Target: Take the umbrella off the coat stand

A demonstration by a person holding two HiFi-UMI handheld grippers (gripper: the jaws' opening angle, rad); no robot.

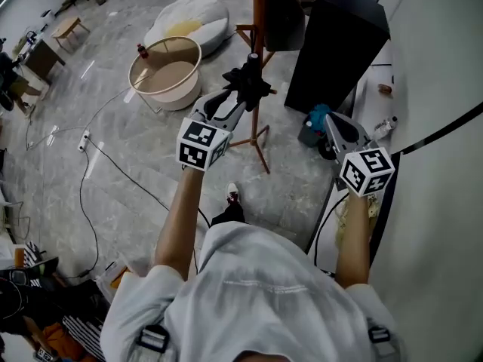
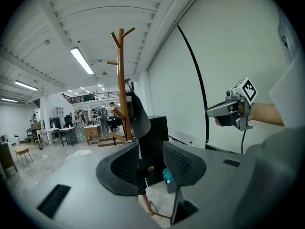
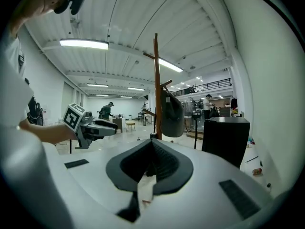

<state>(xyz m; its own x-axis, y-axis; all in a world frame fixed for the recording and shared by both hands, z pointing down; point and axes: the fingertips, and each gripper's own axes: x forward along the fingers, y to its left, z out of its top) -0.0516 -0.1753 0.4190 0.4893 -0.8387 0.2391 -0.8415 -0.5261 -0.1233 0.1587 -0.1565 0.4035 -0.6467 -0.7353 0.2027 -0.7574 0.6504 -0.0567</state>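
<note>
From where I stand the job has barely begun. The umbrella is not off yet: it hangs low on the coat stand, close against the wooden pole and below the upper pegs, and neither gripper has hold of it. The left gripper is the one lined up on it. Its jaws stand partly apart, and looking along them the umbrella shows in the gap with the foot of the stand below it. The pads do not press on it, and I cannot tell whether they touch it at all. The right gripper is held out to the side, nearer the white wall, with its jaws brought together and nothing in them. By my reckoning nearly everything is left to do: bring the open jaws round the umbrella, close on it, lift it clear of its peg and draw it away from the stand. The umbrella looks like a small folded one, black, slim and bunched, with ragged folds of cloth sticking out and a little round knob on top. How it is hooked on I cannot make out. Higher up on the pole hangs a dark bag, a separate thing that wants leaving alone, and a tall black cabinet stands just beyond the stand.
</note>
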